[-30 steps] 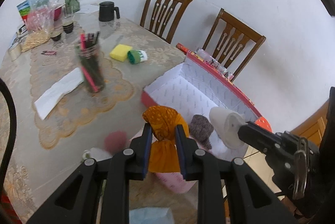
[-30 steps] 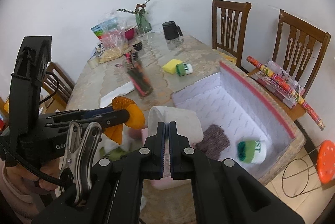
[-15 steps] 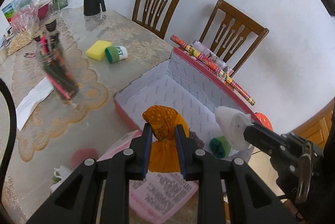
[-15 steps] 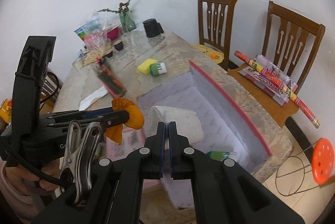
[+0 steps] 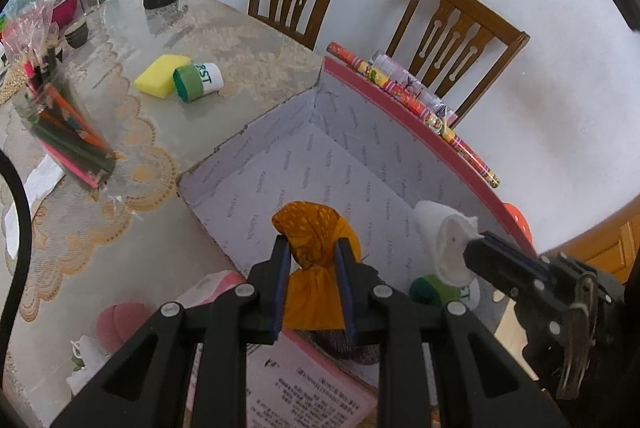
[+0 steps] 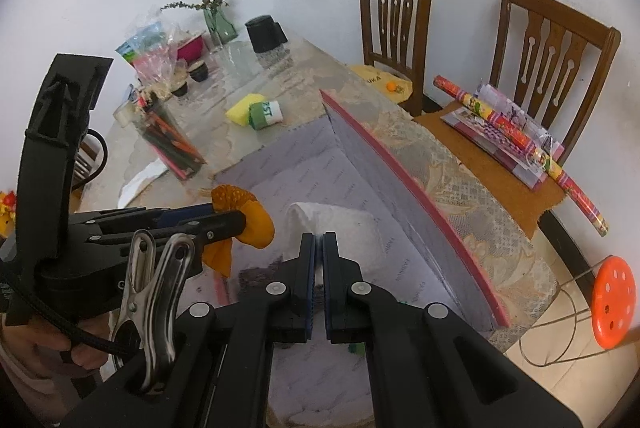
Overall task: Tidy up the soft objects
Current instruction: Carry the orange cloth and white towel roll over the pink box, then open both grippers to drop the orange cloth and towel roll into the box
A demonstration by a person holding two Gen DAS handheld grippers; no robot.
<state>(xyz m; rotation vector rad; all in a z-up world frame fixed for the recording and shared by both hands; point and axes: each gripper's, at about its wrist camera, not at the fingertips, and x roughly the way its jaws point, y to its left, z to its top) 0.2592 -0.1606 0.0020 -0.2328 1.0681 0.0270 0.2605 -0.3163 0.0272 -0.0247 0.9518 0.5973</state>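
Over the open box (image 5: 280, 163), left gripper (image 5: 313, 252) clamps an orange cloth bundle (image 5: 316, 228), right gripper (image 6: 319, 242) pinches a white rolled cloth (image 6: 340, 224).

Both the left gripper (image 5: 312, 252) and the right gripper (image 6: 319, 244) are matte black plastic with blue finger pads (image 5: 282, 280), silver round screws, a metal spring clip, and a braided black cable.
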